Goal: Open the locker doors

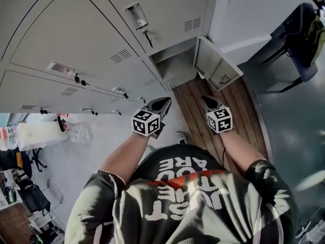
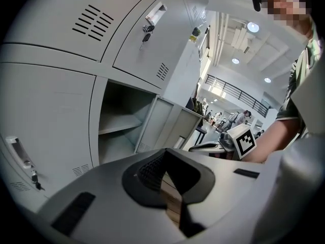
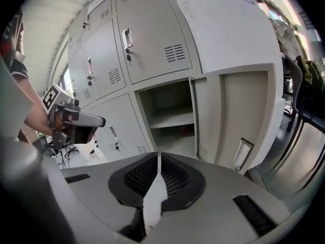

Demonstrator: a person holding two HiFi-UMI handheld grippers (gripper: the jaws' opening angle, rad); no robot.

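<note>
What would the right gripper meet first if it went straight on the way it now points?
Probably the shelf inside the open locker compartment: the right gripper, jaws shut, aims there, with nothing seen in between.

A wooden plank floor is laid before the lockers, which are stood at its edge; a dark chair is set on grey flooring alongside.

open door — right of compartment | shelf — inside it
</note>
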